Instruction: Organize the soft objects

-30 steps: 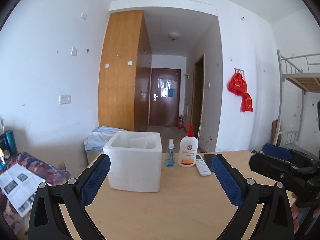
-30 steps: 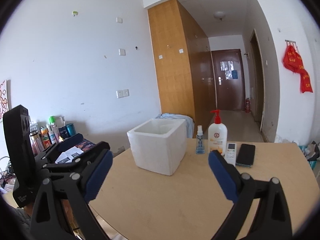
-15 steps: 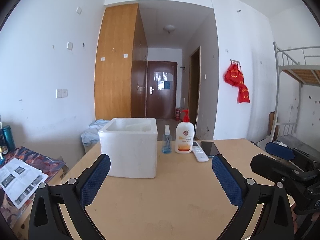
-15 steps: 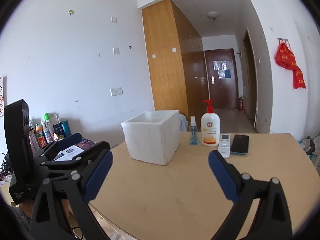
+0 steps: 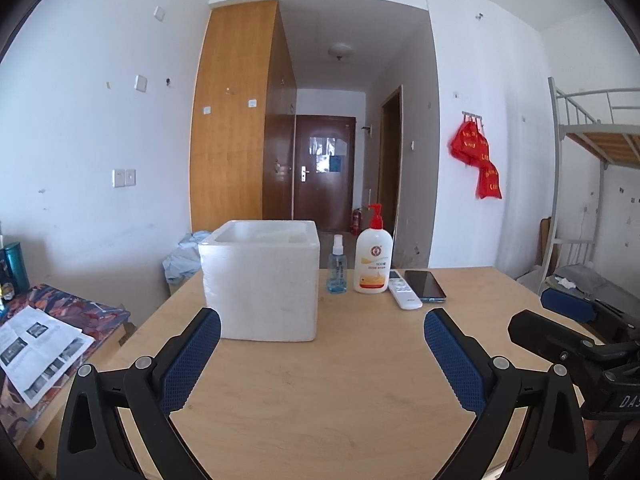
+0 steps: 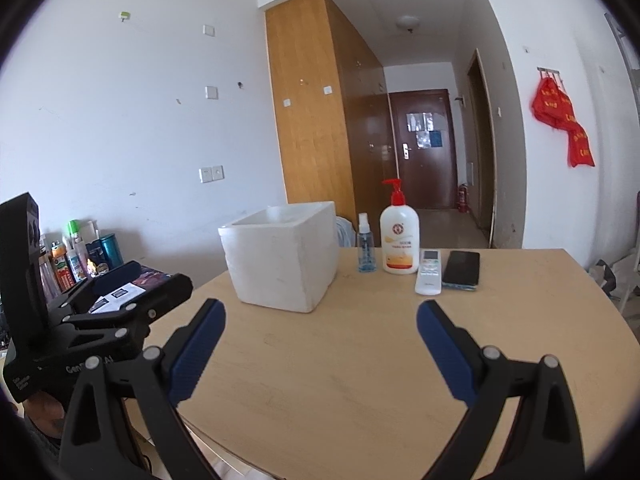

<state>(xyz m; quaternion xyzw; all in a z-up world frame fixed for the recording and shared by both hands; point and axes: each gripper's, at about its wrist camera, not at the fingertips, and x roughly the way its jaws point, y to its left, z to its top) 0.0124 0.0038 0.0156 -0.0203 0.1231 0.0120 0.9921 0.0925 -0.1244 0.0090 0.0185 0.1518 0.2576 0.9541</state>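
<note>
Foam box (image 5: 260,282) sits on the table (image 5: 320,392) ahead and left of your left gripper (image 5: 322,344), whose jaws stand wide apart and empty; no soft object shows on the table. The lotion bottle's label is too small to read. From the right wrist, your right gripper (image 6: 320,336) also has its jaws apart, empty, the box (image 6: 282,256) farther left; the left tool's "Gen…" lettering is partly hidden.
</note>
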